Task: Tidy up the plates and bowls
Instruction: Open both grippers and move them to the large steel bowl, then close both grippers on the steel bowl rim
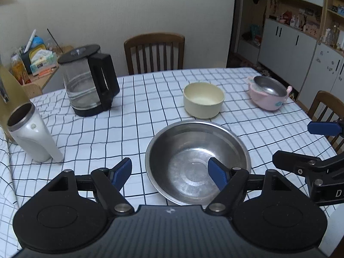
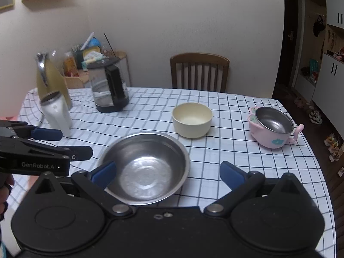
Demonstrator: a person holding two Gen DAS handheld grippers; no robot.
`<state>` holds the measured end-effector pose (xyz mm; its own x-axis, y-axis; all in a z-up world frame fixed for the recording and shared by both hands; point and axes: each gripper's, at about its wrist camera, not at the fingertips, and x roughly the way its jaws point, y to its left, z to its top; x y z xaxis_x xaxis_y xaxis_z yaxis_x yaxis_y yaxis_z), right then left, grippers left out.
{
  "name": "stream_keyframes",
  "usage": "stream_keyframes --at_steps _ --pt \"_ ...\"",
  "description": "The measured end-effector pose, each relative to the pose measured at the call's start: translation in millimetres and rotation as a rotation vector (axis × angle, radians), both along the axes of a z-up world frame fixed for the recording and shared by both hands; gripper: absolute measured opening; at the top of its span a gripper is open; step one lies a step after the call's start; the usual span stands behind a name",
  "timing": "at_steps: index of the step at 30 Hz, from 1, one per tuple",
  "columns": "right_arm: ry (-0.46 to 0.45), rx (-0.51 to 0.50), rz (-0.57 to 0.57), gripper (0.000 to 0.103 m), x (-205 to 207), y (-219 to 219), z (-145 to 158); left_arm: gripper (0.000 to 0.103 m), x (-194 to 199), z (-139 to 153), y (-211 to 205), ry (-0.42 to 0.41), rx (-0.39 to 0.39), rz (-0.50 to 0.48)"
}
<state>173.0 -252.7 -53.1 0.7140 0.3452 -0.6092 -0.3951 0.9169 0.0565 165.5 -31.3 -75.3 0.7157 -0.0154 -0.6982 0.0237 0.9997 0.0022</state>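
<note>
Left wrist view: the left gripper is hovering low over a table draped in a white checked tablecloth, its blue-padded jaws spread wide and gripping nothing. One blue fingertip is showing in front of the large steel bowl, which is sitting upright on the cloth at the near edge; the other is hanging over bare cloth to the bowl's left. Just behind the steel bowl, a cream bowl is standing on its own. Farther right, near the table's edge, a small steel bowl is lying tilted inside a pink bowl with a handle. On the left side, a glass kettle with a black handle and a white thermos with its lid off are standing well apart from the bowls. A wooden chair is facing the far side of the table. The right gripper is entering from the right edge, its jaws parted.

Right wrist view: the right gripper is hanging over the near edge of the table, jaws wide and empty, with its left fingertip overlapping the large steel bowl's near-left rim and its right one over bare cloth. The cream bowl is sitting just beyond, and the pink bowl with the tilted steel bowl is resting well to the right. The left gripper is reaching in from the left, jaws apart.
</note>
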Motion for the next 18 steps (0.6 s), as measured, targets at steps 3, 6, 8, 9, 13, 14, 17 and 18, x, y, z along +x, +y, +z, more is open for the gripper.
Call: stream_keyframes --at_steps 3,6,8,9,13,14,17,18 --pt "0.011 -0.033 0.001 0.103 17.8 0.7 -12.6 0.077 20.7 -14.4 0.4 0.043 0.007 0.018" --pt "0.029 -0.053 0.004 0.103 35.6 2.8 -25.7 0.077 38.0 -27.6 1.4 0.074 0.016 0.039" --pt "0.025 -0.075 0.017 0.103 44.7 5.6 -34.1 0.077 46.5 -35.6 2.5 0.09 0.018 0.042" --pt "0.033 -0.088 0.018 0.102 49.2 7.1 -38.5 0.077 50.6 -39.8 2.8 0.097 0.022 0.046" --pt "0.107 -0.094 0.019 0.096 69.1 10.7 -53.1 0.077 67.2 -56.5 6.4 0.141 0.028 0.076" --pt "0.12 -0.097 0.02 0.093 72.3 11.6 -56.1 0.077 71.5 -60.3 8.1 0.155 0.025 0.084" --pt "0.161 -0.095 0.018 0.08 81.3 13.8 -64.3 0.076 79.3 -68.8 11.4 0.18 0.025 0.098" --pt "0.177 -0.09 0.014 0.076 85.1 13.7 -67.5 0.074 81.5 -71.6 11.7 0.189 0.027 0.099"
